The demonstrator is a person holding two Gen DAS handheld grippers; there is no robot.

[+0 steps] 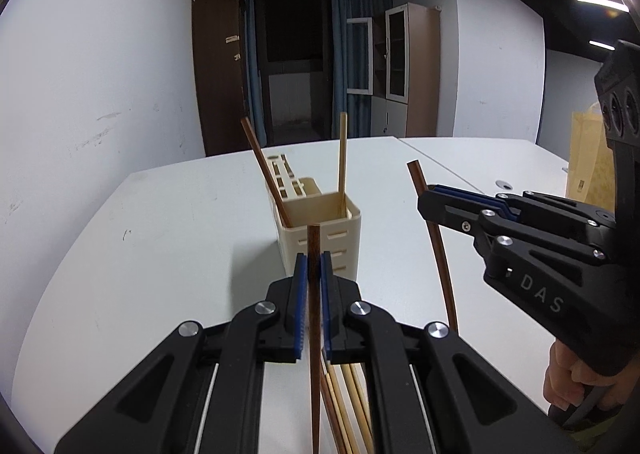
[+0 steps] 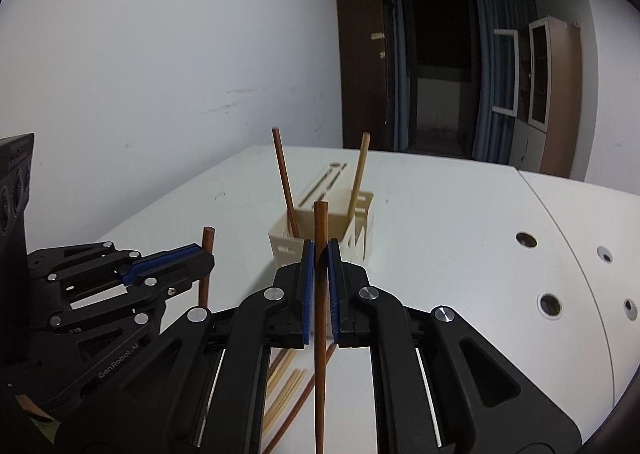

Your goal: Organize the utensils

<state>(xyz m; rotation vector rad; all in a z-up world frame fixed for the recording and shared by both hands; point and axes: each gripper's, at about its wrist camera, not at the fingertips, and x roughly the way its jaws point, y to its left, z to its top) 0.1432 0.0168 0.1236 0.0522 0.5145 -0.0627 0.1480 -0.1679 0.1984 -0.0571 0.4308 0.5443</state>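
From the left wrist camera, the left gripper (image 1: 314, 286) has its blue-padded fingers pressed together on a dark brown chopstick (image 1: 315, 334), which stands nearly upright between them, its top end just in front of the cream utensil holder (image 1: 320, 230). The holder stands on the white table (image 1: 160, 238); its open near compartment has two sticks in it — a dark one (image 1: 266, 170) leaning left and a pale one (image 1: 342, 162) almost vertical. Behind that compartment the holder's top shows slots. To the right, the right gripper (image 1: 430, 200) is clamped on a second dark chopstick (image 1: 442, 254) held off the table. Loose pale and dark chopsticks (image 1: 344, 406) lie on the table below the left fingers.

From the right wrist camera, the right gripper (image 2: 320, 278) pinches its dark chopstick (image 2: 320, 334) upright, fingers tight against it. Beyond it the holder (image 2: 320, 230) carries the same pair — dark stick (image 2: 285, 182), pale stick (image 2: 359, 174). At left, the left gripper (image 2: 202, 258) grips its own dark chopstick (image 2: 206, 266) upright. The loose chopsticks (image 2: 286, 390) lie beneath.
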